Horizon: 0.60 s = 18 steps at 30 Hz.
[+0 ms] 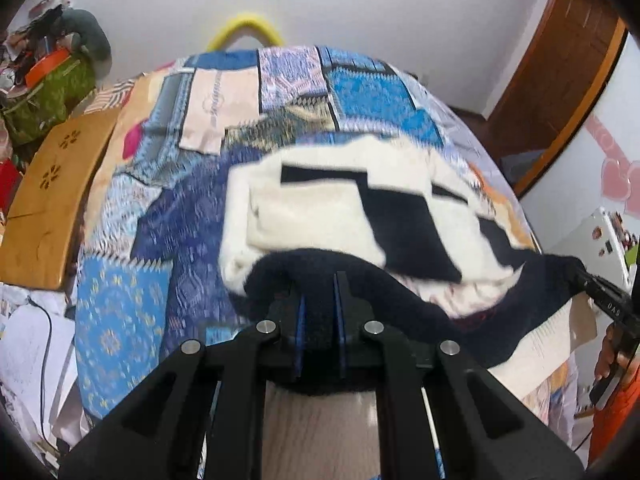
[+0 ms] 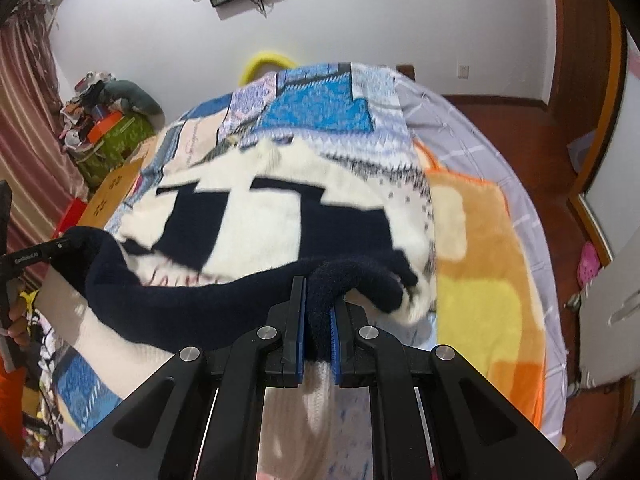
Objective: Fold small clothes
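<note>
A cream and navy knitted sweater [image 1: 332, 208] lies on the patchwork bed cover [image 1: 132, 280]; it also shows in the right wrist view [image 2: 276, 216]. Its navy hem [image 1: 360, 276] is lifted and stretched between the two grippers. My left gripper [image 1: 319, 280] is shut on the left end of the hem. My right gripper [image 2: 318, 292] is shut on the right end of the hem [image 2: 224, 300], with cream knit hanging below the jaws. Each gripper shows at the other view's edge, the right one in the left wrist view [image 1: 600, 288] and the left one in the right wrist view [image 2: 36, 256].
An orange and yellow blanket [image 2: 480, 280] lies on the bed's right side. A wooden lap table [image 1: 48, 200] rests at the bed's left edge. Cluttered bags and a green box [image 1: 44, 92] stand at far left. A wooden door [image 1: 560, 64] and red floor are at right.
</note>
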Motion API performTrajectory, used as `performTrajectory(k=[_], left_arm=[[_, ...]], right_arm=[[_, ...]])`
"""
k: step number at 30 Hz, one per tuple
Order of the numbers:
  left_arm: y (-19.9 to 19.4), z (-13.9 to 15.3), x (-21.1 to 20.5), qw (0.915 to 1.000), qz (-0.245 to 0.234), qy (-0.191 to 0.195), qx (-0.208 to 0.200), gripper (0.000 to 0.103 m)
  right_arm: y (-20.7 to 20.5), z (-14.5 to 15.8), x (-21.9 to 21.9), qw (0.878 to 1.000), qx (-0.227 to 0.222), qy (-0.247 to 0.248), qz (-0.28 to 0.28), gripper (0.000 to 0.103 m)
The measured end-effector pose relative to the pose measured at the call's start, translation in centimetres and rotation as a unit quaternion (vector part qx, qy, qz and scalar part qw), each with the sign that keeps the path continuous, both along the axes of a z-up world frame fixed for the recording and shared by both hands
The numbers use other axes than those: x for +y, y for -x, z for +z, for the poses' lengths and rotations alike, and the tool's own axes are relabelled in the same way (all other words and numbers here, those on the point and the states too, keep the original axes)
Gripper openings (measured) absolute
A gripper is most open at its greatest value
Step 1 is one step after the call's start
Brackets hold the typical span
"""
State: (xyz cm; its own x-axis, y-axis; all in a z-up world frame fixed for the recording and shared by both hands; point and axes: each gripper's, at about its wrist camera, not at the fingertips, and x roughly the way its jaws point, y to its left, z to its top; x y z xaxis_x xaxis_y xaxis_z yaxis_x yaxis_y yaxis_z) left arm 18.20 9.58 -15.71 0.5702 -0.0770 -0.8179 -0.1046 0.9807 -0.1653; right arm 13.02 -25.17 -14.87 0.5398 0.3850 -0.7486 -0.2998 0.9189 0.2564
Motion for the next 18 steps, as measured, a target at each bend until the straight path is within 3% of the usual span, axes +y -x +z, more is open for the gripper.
performTrajectory(k=[7, 18], left_arm=[[-3.3, -0.5, 1.7, 0.9998, 0.020, -0.004, 0.002, 0.011], [-6.5, -6.9, 4.4, 0.9962, 0.048, 0.023, 0.069, 0.013]], right_arm=[[-3.6, -0.3, -0.5, 1.000, -0.005, 0.002, -0.026, 0.009], [-7.6, -6.0, -1.1, 0.996, 0.064, 0.038, -0.050, 0.009]])
